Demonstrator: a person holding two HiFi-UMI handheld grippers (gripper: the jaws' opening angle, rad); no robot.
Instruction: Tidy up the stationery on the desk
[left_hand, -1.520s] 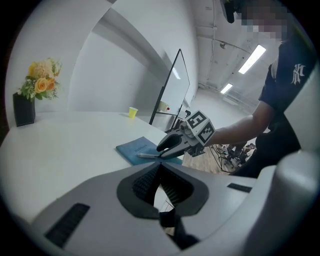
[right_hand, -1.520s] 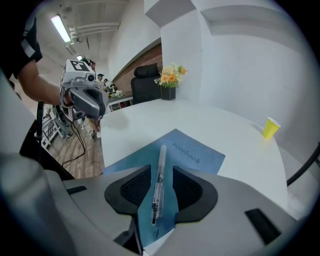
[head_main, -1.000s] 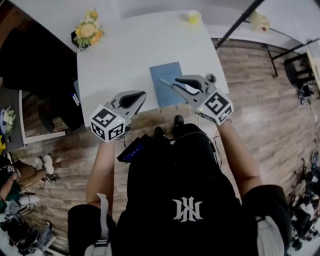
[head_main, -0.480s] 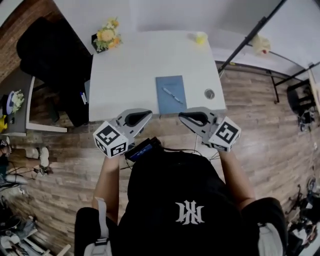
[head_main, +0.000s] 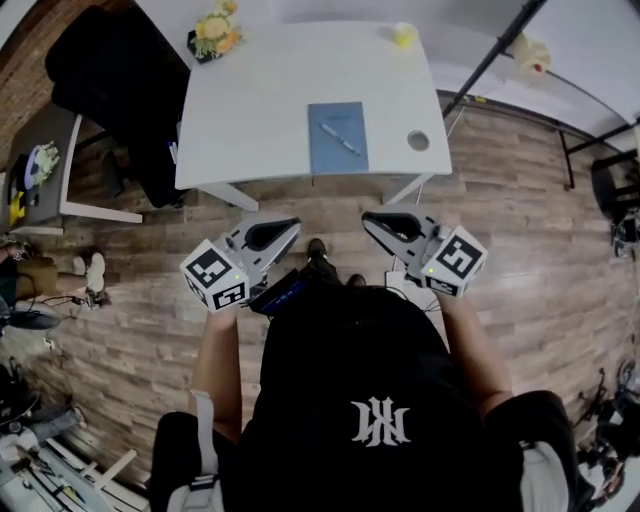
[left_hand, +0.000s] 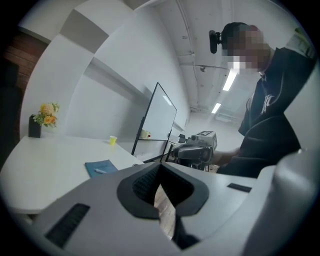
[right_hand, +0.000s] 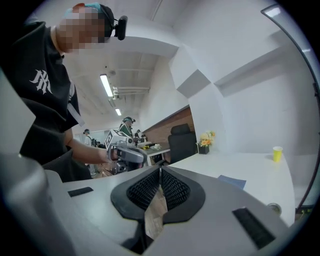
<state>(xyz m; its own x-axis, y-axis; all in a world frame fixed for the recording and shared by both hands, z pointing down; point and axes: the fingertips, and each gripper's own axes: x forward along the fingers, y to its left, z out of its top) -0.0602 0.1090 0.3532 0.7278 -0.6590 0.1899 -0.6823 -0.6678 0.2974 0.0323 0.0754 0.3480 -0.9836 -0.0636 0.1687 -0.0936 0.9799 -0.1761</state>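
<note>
A blue notebook (head_main: 337, 137) lies on the white desk (head_main: 260, 100) near its front edge, and a pale pen (head_main: 340, 138) rests slantwise on its cover. Both grippers hang over the wooden floor in front of the desk, well apart from it. My left gripper (head_main: 296, 222) is shut with nothing between its pads. My right gripper (head_main: 365, 215) is shut and empty too. The left gripper view shows the closed left gripper (left_hand: 159, 172) with the notebook (left_hand: 102, 167) far off. In the right gripper view the pads of my right gripper (right_hand: 160, 175) meet, with the notebook (right_hand: 232, 181) beyond.
On the desk stand a yellow cup (head_main: 404, 35) at the far right, a flower pot (head_main: 215, 30) at the far left and a small round object (head_main: 418, 141) right of the notebook. A black chair (head_main: 110, 70) sits left of the desk. A black stand (head_main: 490, 55) slants at the right.
Both grippers have drawn back from the desk towards the person's body. The pen, earlier at the right gripper's tips over the notebook, now lies on the notebook alone.
</note>
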